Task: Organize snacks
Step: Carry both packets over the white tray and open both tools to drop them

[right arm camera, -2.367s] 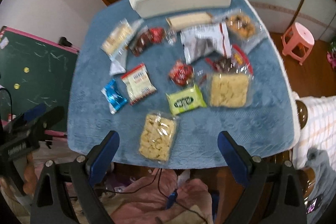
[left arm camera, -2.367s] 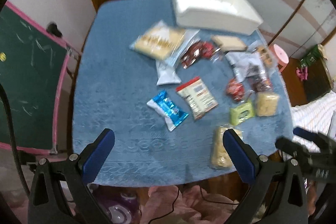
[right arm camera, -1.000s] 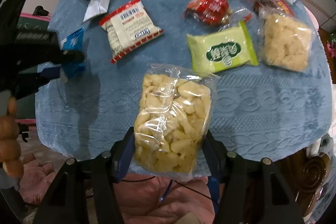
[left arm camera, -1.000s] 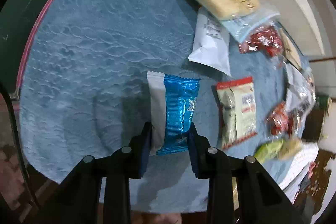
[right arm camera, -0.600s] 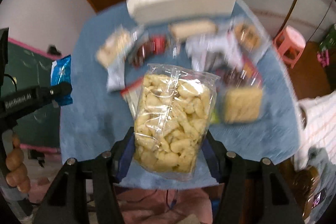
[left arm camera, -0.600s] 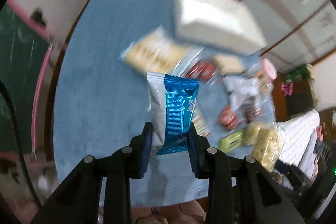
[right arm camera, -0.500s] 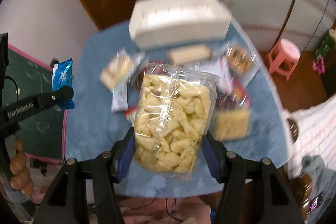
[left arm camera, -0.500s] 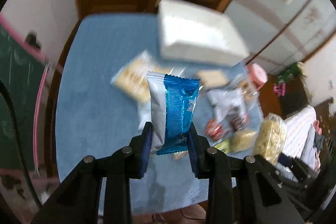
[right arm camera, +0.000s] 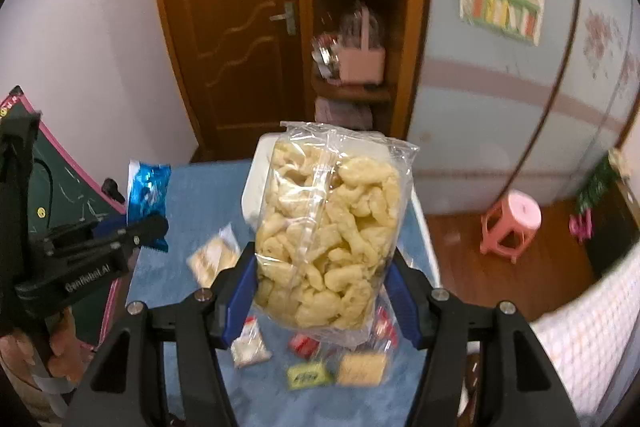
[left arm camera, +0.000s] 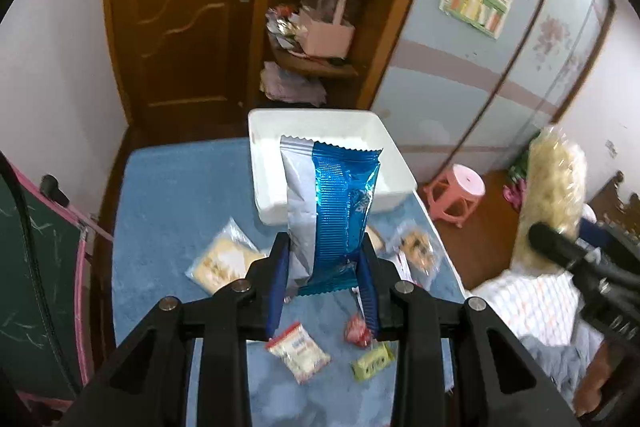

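Snacks are gripped in both tools: the left gripper pinches a blue and silver packet upright at the centre of its view, and the right gripper is clamped on a clear bag of pale puffs mid-frame. Below them, at lower centre, small packets lie scattered on the blue table cover. Farther up the frame a white bin sits at the table's far end. At right stands a pink stool.
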Demonstrator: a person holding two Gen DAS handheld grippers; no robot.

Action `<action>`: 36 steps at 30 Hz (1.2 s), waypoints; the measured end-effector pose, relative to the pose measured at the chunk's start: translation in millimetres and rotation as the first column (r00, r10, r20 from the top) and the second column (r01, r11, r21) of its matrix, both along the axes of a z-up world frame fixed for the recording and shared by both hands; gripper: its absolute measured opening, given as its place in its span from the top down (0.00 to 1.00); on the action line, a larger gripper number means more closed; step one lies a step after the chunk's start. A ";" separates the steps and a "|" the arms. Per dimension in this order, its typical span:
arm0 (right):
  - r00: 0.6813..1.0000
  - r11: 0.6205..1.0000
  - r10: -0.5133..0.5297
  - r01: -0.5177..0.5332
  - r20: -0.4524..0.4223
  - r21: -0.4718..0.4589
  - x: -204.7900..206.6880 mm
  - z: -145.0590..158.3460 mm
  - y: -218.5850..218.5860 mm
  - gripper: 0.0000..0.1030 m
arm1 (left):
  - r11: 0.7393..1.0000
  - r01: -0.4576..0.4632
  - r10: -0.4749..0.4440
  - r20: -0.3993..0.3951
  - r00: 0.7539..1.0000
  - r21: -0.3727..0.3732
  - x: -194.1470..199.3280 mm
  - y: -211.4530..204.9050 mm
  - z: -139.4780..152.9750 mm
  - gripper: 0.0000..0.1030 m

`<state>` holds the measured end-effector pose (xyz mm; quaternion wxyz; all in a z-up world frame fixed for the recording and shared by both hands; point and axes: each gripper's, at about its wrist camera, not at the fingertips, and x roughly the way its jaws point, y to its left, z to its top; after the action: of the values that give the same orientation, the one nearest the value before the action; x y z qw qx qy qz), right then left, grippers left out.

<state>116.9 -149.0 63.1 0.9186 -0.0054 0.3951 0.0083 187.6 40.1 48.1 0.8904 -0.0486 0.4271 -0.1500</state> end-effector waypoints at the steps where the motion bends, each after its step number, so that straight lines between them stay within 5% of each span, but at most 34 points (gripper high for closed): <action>1: 1.000 1.000 0.013 -0.013 0.016 -0.007 6.7 5.8 -3.3 0.41 | 1.000 -0.015 0.015 0.005 1.000 0.006 4.9 -2.7 4.1 0.70; 7: 0.992 0.994 0.104 -0.103 0.067 -0.021 66.6 22.7 -35.8 0.41 | 0.991 -0.112 0.108 0.049 0.993 0.071 51.4 -30.2 23.4 0.70; 13: 0.985 0.988 0.156 -0.155 0.066 -0.018 127.1 7.8 -62.4 0.41 | 0.978 -0.184 0.179 0.058 0.982 0.102 104.4 -56.2 18.0 0.70; 23: 0.988 0.989 0.149 -0.148 -0.047 0.015 227.2 -67.1 -80.8 0.41 | 0.959 -0.226 0.234 -0.026 0.972 0.169 195.1 -84.6 -47.7 0.70; 32: 0.975 0.983 0.177 -0.182 -0.137 -0.022 267.4 -116.9 -67.2 0.41 | 0.947 -0.213 0.231 -0.051 0.971 0.239 232.9 -105.0 -86.4 0.69; 33: 0.974 0.983 0.178 -0.183 -0.143 -0.020 268.6 -119.9 -65.9 0.40 | 0.942 -0.217 0.238 -0.052 0.970 0.257 234.9 -107.5 -89.7 0.67; 35: 0.971 0.982 0.184 -0.187 -0.152 -0.005 275.0 -124.7 -65.3 0.37 | 0.936 -0.224 0.247 -0.052 0.968 0.271 237.2 -109.0 -93.5 0.42; 36: 0.970 0.982 0.188 -0.188 -0.153 0.011 278.2 -126.8 -66.3 0.35 | 0.935 -0.230 0.252 -0.049 0.966 0.271 237.4 -108.9 -94.2 0.16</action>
<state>395.1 -215.3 -63.7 0.8807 -0.0438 0.4620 0.0949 425.0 -68.8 -46.1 0.8820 0.0117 0.4707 0.0204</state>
